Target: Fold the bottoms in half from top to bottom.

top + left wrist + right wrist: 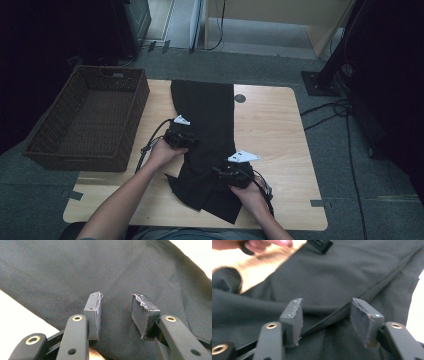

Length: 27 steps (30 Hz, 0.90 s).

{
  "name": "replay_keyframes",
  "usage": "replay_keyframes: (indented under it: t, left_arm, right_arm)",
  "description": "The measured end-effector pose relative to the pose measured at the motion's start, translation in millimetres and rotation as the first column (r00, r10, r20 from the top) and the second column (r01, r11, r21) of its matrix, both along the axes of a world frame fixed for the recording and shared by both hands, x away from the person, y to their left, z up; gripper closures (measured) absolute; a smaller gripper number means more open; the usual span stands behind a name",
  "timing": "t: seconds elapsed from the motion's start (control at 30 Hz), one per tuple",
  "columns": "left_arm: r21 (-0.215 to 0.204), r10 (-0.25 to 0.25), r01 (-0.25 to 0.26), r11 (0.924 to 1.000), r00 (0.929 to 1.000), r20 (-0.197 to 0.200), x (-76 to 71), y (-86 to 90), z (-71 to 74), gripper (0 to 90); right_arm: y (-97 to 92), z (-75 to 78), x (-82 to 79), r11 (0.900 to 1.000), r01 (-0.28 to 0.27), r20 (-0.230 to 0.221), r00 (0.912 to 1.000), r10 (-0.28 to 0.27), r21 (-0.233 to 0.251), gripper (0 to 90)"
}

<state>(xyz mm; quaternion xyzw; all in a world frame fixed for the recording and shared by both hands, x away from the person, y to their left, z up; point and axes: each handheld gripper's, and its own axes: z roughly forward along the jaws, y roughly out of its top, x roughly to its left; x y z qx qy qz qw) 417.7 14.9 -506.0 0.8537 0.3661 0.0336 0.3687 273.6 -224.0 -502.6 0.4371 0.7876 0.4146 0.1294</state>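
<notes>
Both grippers, left [189, 141] and right [223, 175], hover with jaws apart and empty over the black trousers [207, 120] on the table [280, 130], so each should bite a seam edge squarely before folding

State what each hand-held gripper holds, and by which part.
Nothing. The left hand-held gripper and right hand-held gripper hang open over the black trousers, pads clear.

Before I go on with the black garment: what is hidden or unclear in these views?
- Black garment: near edge behind both hands, high view; dark cloth swallows its folds.
- Left gripper and right gripper: jaws apart, but whether they touch the cloth is unclear.
- Basket: dim floor.
</notes>
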Motion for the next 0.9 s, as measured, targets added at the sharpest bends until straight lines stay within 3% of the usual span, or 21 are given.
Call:
replay_keyframes:
  t: [0.13,0.23,0.33,0.37,0.43,0.5,0.6,0.77,0.9]
  left_arm:
    - [0.000,0.005,-0.005,1.0000,1.0000,0.001,-0.5,-0.3,-0.1,59.8]
    - [0.004,0.008,-0.008,1.0000,1.0000,0.005,-0.8,-0.6,0.0,59.8]
    - [0.003,0.013,-0.013,0.9999,0.9999,0.007,-0.4,0.8,-0.2,59.8]
    - [-0.002,0.019,-0.019,0.9998,0.9998,0.004,-0.3,1.1,-0.3,59.7]
    - [-0.002,0.013,-0.013,0.9999,0.9999,0.002,0.3,2.4,-0.4,59.8]
    - [-0.008,0.017,-0.017,0.9998,0.9999,-0.001,0.1,2.6,-0.7,59.8]
    - [-0.026,0.029,-0.029,0.9992,0.9996,-0.002,-0.7,3.1,-1.7,59.8]
    - [-0.041,0.036,-0.036,0.9985,0.9994,-0.005,-1.5,5.1,-2.7,59.8]
    - [-0.039,0.041,-0.041,0.9984,0.9992,-0.007,-1.8,4.4,-2.4,59.2]
  right_arm:
    - [6.0,-10.2,2.7,0.9994,0.017,0.000,0.9999,-0.017,-0.030,40.2]
    - [14.6,-16.0,4.4,0.9988,0.016,-0.013,0.9998,-0.016,-0.047,44.7]
    - [23.6,-17.7,-0.8,0.9949,-0.006,0.049,0.9987,0.011,-0.101,70.9]
    - [24.5,-16.3,-1.2,0.9954,-0.018,0.029,0.9994,0.021,-0.094,80.1]
    - [23.4,-12.3,0.0,0.9945,-0.037,-0.014,0.9993,0.035,-0.098,87.1]
    - [16.6,-7.2,1.4,0.9960,-0.032,-0.039,0.9988,0.029,-0.083,88.0]
    - [0.5,3.2,2.3,0.9982,-0.017,-0.036,0.9993,0.015,-0.057,88.1]
    - [-30.2,12.5,1.9,0.9992,0.010,-0.104,0.9944,-0.014,-0.040,87.7]
    - [-45.6,12.8,3.1,0.9983,0.047,-0.101,0.9937,-0.050,-0.035,82.5]
